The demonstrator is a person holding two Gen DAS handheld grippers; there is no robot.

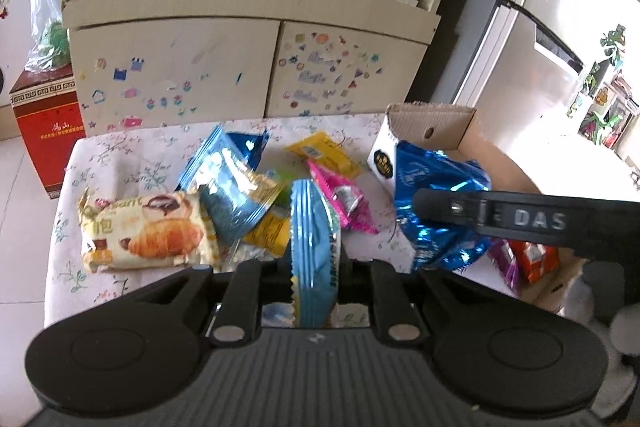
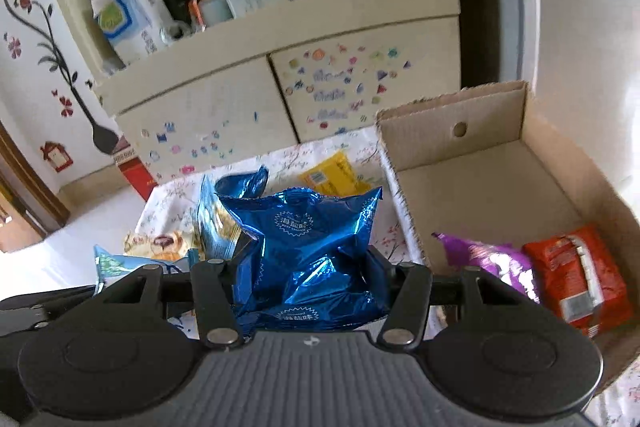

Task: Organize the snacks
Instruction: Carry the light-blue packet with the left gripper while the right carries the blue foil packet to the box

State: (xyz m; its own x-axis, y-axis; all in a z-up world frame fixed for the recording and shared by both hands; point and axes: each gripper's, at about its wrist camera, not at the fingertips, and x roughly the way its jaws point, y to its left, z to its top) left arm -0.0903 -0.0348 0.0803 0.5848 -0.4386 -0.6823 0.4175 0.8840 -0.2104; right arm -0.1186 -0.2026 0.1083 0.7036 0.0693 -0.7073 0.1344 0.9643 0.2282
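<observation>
My left gripper [image 1: 314, 277] is shut on a light blue snack packet [image 1: 314, 251], held edge-on above the table. My right gripper [image 2: 310, 267] is shut on a shiny dark blue foil bag [image 2: 308, 247], which also shows in the left wrist view [image 1: 436, 195], held just left of the open cardboard box [image 2: 500, 155]. The box holds a purple packet [image 2: 492, 263] and an orange-red packet [image 2: 576, 275]. On the floral tablecloth [image 1: 116, 155] lie a croissant packet [image 1: 148, 231], a blue-and-gold packet [image 1: 236, 195], a yellow packet [image 1: 324, 155] and a pink packet [image 1: 340, 199].
A cream cabinet [image 1: 180, 67] with sticker-covered doors stands behind the table, its shelf crowded with boxes and bottles. A red box [image 1: 44, 123] sits on the floor at the left. A refrigerator [image 1: 532, 39] stands at the right.
</observation>
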